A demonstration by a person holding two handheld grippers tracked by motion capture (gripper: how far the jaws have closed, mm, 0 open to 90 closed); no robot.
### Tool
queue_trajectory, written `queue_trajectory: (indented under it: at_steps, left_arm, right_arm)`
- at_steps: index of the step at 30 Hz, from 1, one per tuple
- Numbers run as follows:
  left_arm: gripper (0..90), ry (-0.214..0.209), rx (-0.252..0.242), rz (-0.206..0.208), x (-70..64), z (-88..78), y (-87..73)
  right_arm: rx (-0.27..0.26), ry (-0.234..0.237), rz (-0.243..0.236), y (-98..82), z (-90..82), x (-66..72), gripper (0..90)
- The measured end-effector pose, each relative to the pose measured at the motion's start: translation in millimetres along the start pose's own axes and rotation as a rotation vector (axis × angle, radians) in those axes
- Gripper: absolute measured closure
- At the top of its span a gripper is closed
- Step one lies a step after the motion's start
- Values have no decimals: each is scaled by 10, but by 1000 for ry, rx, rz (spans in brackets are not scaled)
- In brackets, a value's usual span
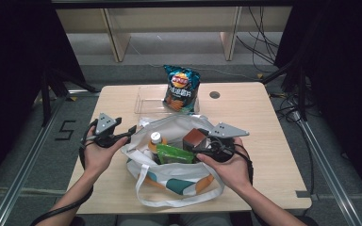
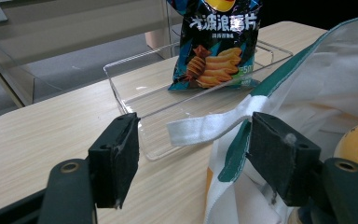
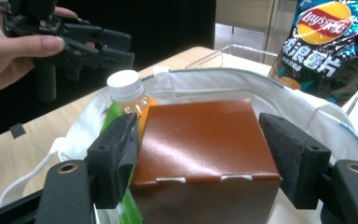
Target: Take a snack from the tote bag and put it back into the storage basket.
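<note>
- Brown box (image 3: 205, 149) sits between the right gripper (image 3: 205, 158) jaws — they stand wide, pads barely clear of its sides — inside the white tote bag (image 1: 179, 176) beside an orange drink bottle (image 3: 126, 93).
- Left gripper (image 2: 193, 158) jaws gape wide at the bag's rim, a white strap (image 2: 209, 126) between them, unpinched.
- Chip bag (image 1: 181, 89) stands in the clear tray (image 1: 143, 101) — well beyond.
</note>
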State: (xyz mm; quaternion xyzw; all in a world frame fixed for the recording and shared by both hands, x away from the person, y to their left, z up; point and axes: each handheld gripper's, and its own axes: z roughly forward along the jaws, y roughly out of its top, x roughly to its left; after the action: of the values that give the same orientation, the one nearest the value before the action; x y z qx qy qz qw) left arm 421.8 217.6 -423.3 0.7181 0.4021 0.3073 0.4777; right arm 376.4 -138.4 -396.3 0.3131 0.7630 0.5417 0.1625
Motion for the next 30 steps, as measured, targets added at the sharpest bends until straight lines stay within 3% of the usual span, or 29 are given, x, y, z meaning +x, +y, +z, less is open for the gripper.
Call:
queue_trajectory:
  at_steps: [2, 4, 5, 6, 8, 17, 27, 30]
  left_arm:
    - [329, 0, 0, 1, -2, 0, 1]
    - [328, 0, 1, 1, -4, 2, -1]
    - [329, 0, 1, 1, -4, 2, -1]
    - [328, 0, 0, 0, -7, 5, -4]
    - [328, -1, 2, 4, -5, 5, -2]
    - [329, -1, 3, 5, -7, 8, -4]
    - [329, -5, -1, 6, 0, 13, -4]
    - [328, -1, -2, 2, 1, 12, -4]
  right_arm:
    - [12, -21, 32, -18, -2, 29, 328]
    - [7, -25, -16, -24, 4, -2, 335]
    - [7, -25, -16, -24, 4, -2, 335]
    - [16, -16, 27, -40, 9, 18, 342]
    - [10, -18, 28, -50, 18, 21, 346]
    - [-1, -40, -30, -45, 1, 4, 384]
    - [1, -45, -34, -21, -26, -8, 390]
    - [-5, -48, -15, 1, -43, 3, 391]
